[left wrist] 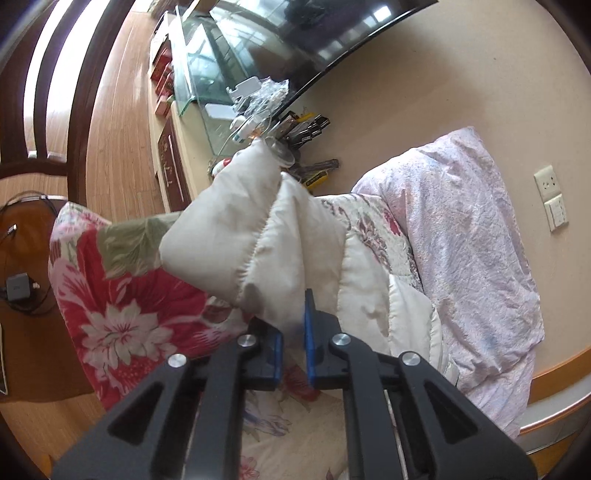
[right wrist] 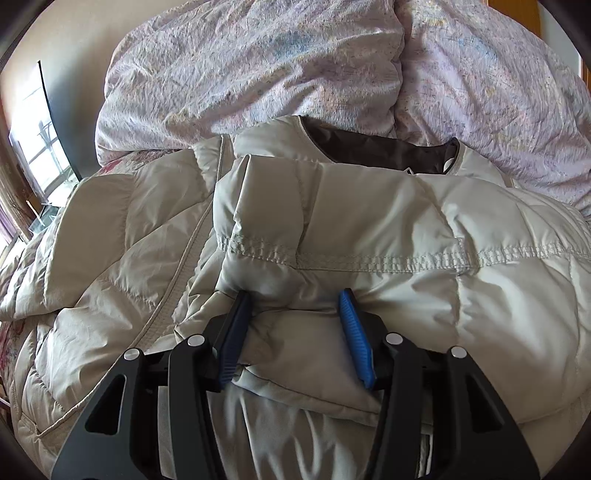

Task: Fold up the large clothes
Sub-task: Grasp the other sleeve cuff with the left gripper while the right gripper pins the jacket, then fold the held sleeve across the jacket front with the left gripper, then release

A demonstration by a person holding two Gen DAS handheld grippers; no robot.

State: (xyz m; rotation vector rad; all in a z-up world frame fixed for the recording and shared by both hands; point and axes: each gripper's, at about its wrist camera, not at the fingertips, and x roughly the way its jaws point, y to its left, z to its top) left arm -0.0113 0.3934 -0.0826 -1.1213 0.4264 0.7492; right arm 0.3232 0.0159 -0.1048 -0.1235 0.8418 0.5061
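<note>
A cream quilted down jacket (right wrist: 369, 229) with a brown lining lies on the bed, one sleeve folded across its chest. My right gripper (right wrist: 297, 299) has its blue fingers (right wrist: 354, 332) apart with a puffy fold of the sleeve between them. In the left wrist view my left gripper (left wrist: 293, 317) is closed down on a lifted part of the same jacket (left wrist: 258, 221), which hangs up and away from the blue pads (left wrist: 308, 325).
A pink crumpled duvet (right wrist: 258, 74) is heaped behind the jacket, also in the left wrist view (left wrist: 461, 240). A floral quilt (left wrist: 110, 295) covers the bed. A glass tank (left wrist: 199, 66), a TV (left wrist: 314, 33) and clutter stand by the wall.
</note>
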